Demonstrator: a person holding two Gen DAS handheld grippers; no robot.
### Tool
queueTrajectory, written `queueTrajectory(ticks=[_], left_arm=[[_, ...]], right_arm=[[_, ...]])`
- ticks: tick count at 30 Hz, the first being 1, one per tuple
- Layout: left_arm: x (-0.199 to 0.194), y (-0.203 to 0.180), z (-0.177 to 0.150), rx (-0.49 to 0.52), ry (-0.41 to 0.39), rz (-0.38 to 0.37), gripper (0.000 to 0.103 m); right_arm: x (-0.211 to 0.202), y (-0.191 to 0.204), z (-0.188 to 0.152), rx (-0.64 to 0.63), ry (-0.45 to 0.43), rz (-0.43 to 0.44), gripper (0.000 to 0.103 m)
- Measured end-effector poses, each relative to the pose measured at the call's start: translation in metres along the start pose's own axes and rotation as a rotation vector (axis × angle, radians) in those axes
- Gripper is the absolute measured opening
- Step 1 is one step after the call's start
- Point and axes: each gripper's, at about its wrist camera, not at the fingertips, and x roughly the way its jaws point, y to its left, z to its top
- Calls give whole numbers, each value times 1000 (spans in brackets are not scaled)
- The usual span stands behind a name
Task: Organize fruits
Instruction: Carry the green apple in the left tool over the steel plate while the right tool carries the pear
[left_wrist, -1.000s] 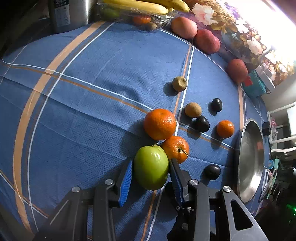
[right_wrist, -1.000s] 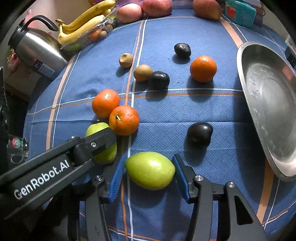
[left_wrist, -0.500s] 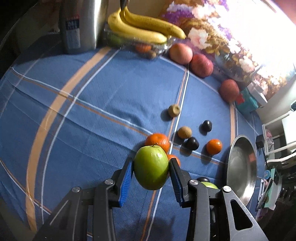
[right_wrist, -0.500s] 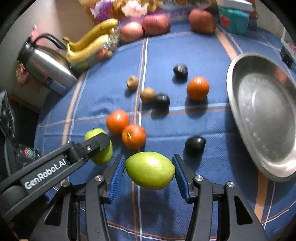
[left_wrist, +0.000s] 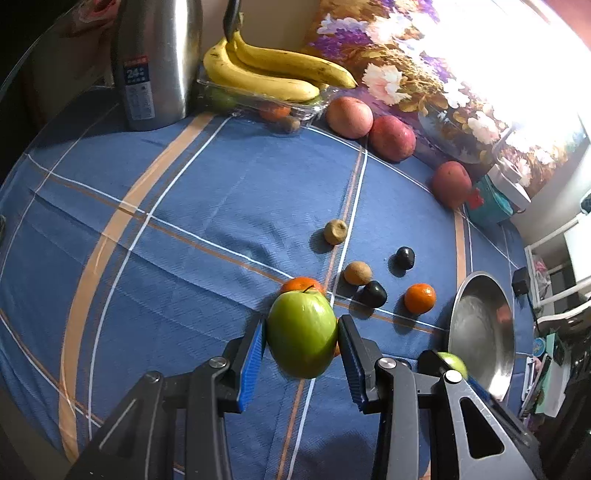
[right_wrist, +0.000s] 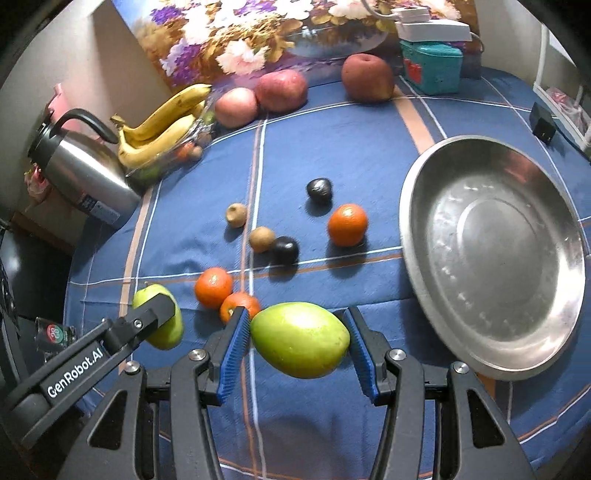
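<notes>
Right wrist view is showing open blue cloth (right_wrist: 332, 147) at the far middle. A kettle (right_wrist: 77, 173) and bananas (right_wrist: 162, 125) are crowding the left edge, oranges (right_wrist: 213, 287) sitting mid-table, a bowl (right_wrist: 417, 236) right. Left gripper (left_wrist: 301, 338) is clamping an apple (left_wrist: 301, 332); right gripper (right_wrist: 297, 339) is clamping a pear (right_wrist: 299, 339), both above the cloth.

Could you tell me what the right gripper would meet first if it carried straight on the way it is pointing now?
Probably the blue striped tablecloth. The right gripper, shut on a green apple, aims steeply down at bare cloth, between the orange and the steel pan. Depth is unclear, so the orange might be brushed.
</notes>
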Motion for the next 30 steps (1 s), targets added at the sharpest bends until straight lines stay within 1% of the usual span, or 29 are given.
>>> queueTrajectory(ticks=[6, 13, 16, 19, 23, 30], left_arm=[[4, -21, -2, 45, 12, -14, 42], [10, -55, -4, 139, 37, -32, 42], [15, -76, -5, 199, 57, -25, 42], [18, -96, -4, 250, 53, -20, 42], [22, -125, -2, 302, 54, -49, 42], [34, -178, -4, 408, 48, -79, 42]], right_arm=[[-6, -25, 10, 46, -31, -72, 54], [-18, -70, 21, 147, -64, -133, 54], [-24, -87, 25, 190, -76, -151, 54], [-31, -104, 29, 228, -98, -186, 54], [-38, -125, 34, 269, -124, -226, 54], [-41, -151, 41, 309, -138, -288, 54]])
